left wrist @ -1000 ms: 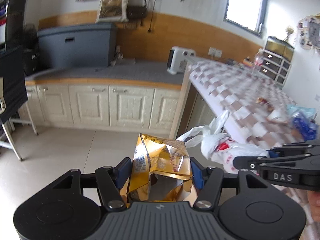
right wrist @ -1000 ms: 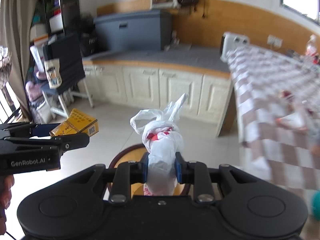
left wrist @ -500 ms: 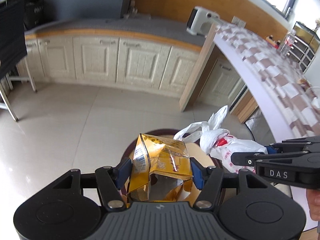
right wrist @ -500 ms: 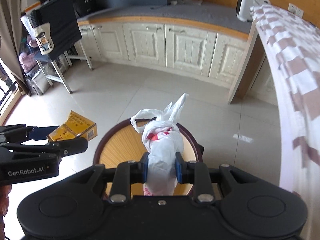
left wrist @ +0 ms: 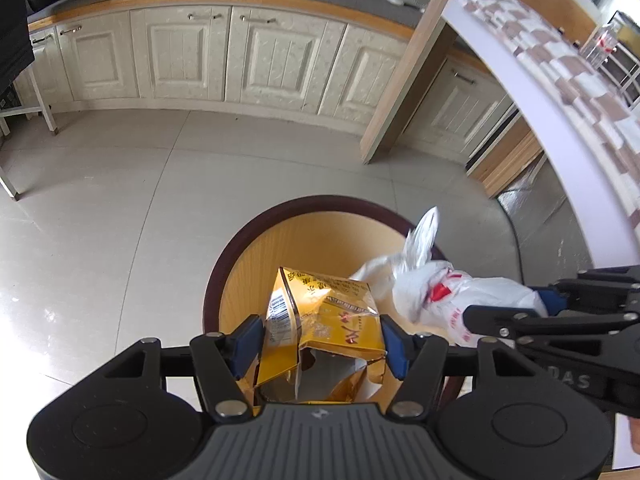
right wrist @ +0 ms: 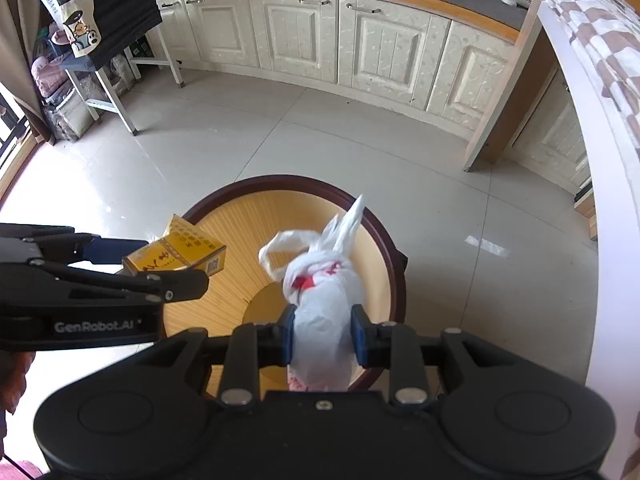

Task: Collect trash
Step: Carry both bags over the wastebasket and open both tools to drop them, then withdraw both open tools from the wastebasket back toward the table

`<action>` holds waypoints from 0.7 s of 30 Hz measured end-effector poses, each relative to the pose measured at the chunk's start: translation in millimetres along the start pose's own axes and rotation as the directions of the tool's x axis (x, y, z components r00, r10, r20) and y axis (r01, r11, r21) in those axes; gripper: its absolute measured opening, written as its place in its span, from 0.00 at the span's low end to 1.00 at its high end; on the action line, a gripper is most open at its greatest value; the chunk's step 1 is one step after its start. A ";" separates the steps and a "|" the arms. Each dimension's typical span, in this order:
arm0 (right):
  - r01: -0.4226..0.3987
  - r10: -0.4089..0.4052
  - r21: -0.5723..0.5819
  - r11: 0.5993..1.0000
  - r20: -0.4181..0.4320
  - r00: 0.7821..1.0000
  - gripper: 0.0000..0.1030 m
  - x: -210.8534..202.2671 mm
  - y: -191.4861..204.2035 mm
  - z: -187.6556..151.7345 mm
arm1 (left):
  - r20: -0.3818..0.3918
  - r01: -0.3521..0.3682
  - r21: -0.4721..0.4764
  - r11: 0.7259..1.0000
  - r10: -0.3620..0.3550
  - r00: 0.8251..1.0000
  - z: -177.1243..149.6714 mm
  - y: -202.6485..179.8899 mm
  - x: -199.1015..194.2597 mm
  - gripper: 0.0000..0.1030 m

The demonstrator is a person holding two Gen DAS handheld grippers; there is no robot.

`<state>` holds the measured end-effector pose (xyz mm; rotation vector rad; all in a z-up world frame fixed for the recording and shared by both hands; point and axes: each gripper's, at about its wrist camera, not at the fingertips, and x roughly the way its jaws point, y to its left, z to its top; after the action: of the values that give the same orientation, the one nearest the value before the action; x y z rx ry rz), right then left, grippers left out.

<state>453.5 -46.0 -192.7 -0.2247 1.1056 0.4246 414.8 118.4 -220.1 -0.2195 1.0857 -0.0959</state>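
Pale floor tiles (left wrist: 120,208) and cream cabinet doors (left wrist: 200,48) are recorded across the upper part of the left wrist view; a checked tablecloth (left wrist: 580,80) is noted at upper right.

Left wrist view: a round bin (left wrist: 248,248), dark-rimmed with a yellow wood-grain interior, is seen at lower centre. The left gripper (left wrist: 320,340) is closed on a torn gold snack packet (left wrist: 324,320), held directly over the bin mouth, judged ready for dropping. The white plastic bag (left wrist: 448,292) and the right gripper's fingers are entered at right.

Right wrist view: the same bin (right wrist: 384,240) is shown at centre. The right gripper (right wrist: 322,338) is set about the knotted bag (right wrist: 324,304), which is still touched by both pads; its jaws are opening, release being judged under way. The packet (right wrist: 180,252) is listed at left, above the rim.
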 end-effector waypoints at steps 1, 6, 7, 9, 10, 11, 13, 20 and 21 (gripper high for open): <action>-0.005 0.005 0.007 1.000 -0.001 1.000 0.29 0.4 -1.2 0.2 | -0.004 -0.004 0.000 1.000 0.004 1.000 0.5 0.6 1.7 0.61; -0.027 0.026 0.037 0.999 0.032 0.999 0.29 -3.0 -7.0 5.4 | -0.006 -0.013 0.002 1.000 0.013 1.000 5.5 0.1 4.5 0.61; -0.035 0.033 0.043 0.998 0.041 0.999 0.30 -4.1 -7.8 6.1 | -0.006 -0.015 0.004 1.000 0.015 1.000 5.8 -0.5 4.6 0.61; -0.046 0.043 0.050 0.998 0.056 0.997 0.37 -4.7 -8.2 6.9 | -0.016 -0.016 0.007 1.000 0.016 1.000 5.5 -1.5 5.5 0.62; -0.049 0.046 0.050 0.998 0.056 0.997 0.40 -4.7 -7.8 7.2 | -0.023 -0.016 0.005 1.000 0.016 1.000 5.5 -0.8 6.3 0.62; -0.049 0.047 0.046 0.998 0.052 0.998 0.42 -5.1 -5.8 6.3 | -0.030 -0.018 0.004 1.000 0.018 0.999 5.6 -2.4 8.0 0.63; -0.046 0.044 0.030 0.999 0.041 0.998 0.43 -4.5 -4.1 5.3 | -0.039 -0.028 0.009 1.000 0.029 0.999 4.6 -2.4 9.8 0.70; -0.025 0.025 0.030 0.999 -0.015 1.000 0.45 -3.6 -5.1 0.8 | -0.057 -0.058 0.015 0.998 0.058 0.997 0.2 -0.9 11.2 0.73; -0.022 0.023 0.036 0.999 -0.021 1.000 0.45 -3.6 -6.5 -0.4 | -0.058 -0.062 0.017 0.998 0.063 0.996 -0.2 -0.2 10.5 0.73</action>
<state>454.7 -52.7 -189.9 -0.1858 1.1364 0.4229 419.5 116.2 -229.3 -0.1697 1.1487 -0.0548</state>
